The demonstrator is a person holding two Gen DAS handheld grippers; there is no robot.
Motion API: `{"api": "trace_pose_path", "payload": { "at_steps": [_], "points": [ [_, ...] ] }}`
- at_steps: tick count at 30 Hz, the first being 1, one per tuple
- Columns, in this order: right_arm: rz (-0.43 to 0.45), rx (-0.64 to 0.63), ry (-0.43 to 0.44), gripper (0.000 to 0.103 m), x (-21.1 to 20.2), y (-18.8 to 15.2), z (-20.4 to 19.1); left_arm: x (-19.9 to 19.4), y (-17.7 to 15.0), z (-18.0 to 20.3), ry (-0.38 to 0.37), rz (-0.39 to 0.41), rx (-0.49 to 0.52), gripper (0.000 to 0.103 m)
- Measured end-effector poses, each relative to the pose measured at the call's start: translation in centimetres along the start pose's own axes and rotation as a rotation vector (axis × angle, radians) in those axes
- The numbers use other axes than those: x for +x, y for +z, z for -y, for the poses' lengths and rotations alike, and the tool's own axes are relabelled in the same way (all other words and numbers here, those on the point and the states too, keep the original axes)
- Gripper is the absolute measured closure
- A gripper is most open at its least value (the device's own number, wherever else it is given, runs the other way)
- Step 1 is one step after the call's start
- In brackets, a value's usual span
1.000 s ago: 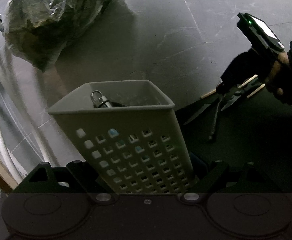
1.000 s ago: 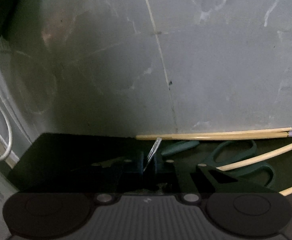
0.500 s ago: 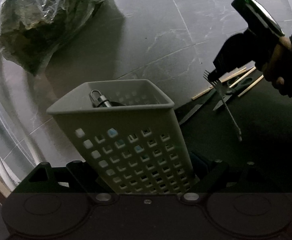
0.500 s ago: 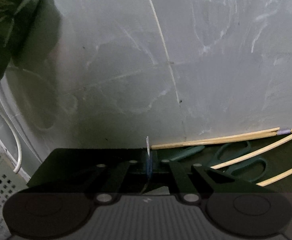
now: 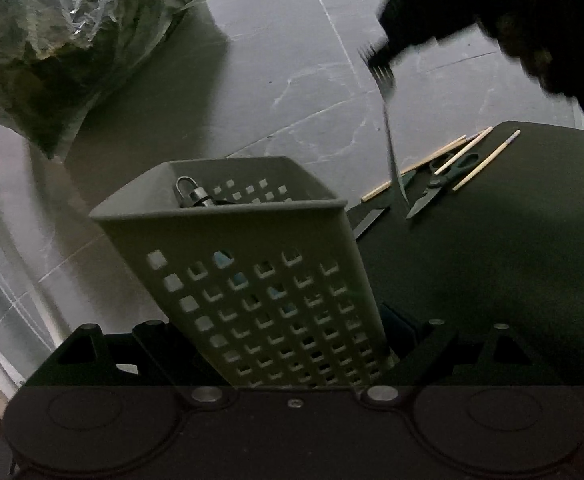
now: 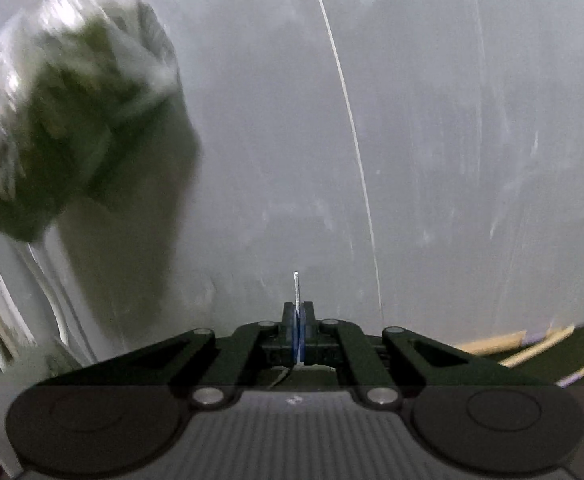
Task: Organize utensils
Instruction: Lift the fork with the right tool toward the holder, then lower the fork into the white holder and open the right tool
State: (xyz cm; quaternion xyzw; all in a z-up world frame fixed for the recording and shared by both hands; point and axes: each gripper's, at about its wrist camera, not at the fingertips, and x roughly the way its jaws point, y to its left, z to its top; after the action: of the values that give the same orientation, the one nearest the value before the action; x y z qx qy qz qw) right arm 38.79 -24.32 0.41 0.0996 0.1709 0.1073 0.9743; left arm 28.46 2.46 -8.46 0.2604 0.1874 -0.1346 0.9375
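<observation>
1. Left wrist view: the left gripper is clamped on a pale perforated utensil holder, its fingers against the holder's lower sides at the bottom centre of the frame.
2. The holder stands tilted, its open top leaning toward the upper left; a metal utensil end with a loop shows inside near the rim.
3. In the upper right of the frame, the right gripper is blurred and raised above the counter, held by a person's hand.
4. A fork hangs from it, tines up at the gripper and handle pointing down, clear of the dark mat.
5. On the mat, at mid right, lie green-handled scissors and several wooden chopsticks, near each other.
6. A crumpled plastic bag of something dark green fills the upper left.
7. Right wrist view: the right gripper has its jaws together on the thin fork, seen edge-on at lower centre.
8. The bag is blurred at the left; chopsticks show at the lower right edge.
</observation>
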Motion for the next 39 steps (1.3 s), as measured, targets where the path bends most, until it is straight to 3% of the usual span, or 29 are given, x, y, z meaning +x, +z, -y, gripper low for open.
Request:
{"api": "trace_pose_path", "payload": {
  "at_steps": [7, 14, 21, 31, 36, 39],
  "points": [
    [0.176, -0.044, 0.026, 0.102, -5.5, 4.6, -3.3, -0.2, -0.3, -0.5, -0.025, 0.012, 0.008, 0.013],
    [0.244, -0.075, 0.127, 0.102, -7.1, 6.0, -7.5, -0.8, -0.5, -0.4, -0.049, 0.018, 0.016, 0.013],
    [0.172, -0.217, 0.174, 0.101, -5.4, 3.3, -11.6, -1.1, -0.6, -0.2, -0.051, 0.019, 0.019, 0.013],
    [0.061, -0.373, 0.189, 0.099, -4.7, -1.4, -14.0, -0.9, -0.4, 0.0, -0.047, 0.009, 0.012, 0.013],
    [-0.012, -0.379, 0.219, 0.098, -4.1, -2.7, -13.9, -0.7, -0.3, 0.1, -0.045, -0.005, 0.009, 0.013],
    [-0.022, -0.374, 0.236, 0.090, -4.2, -3.0, -13.6, -0.5, -0.3, 0.1, -0.044, -0.016, 0.006, 0.014]
  ]
}}
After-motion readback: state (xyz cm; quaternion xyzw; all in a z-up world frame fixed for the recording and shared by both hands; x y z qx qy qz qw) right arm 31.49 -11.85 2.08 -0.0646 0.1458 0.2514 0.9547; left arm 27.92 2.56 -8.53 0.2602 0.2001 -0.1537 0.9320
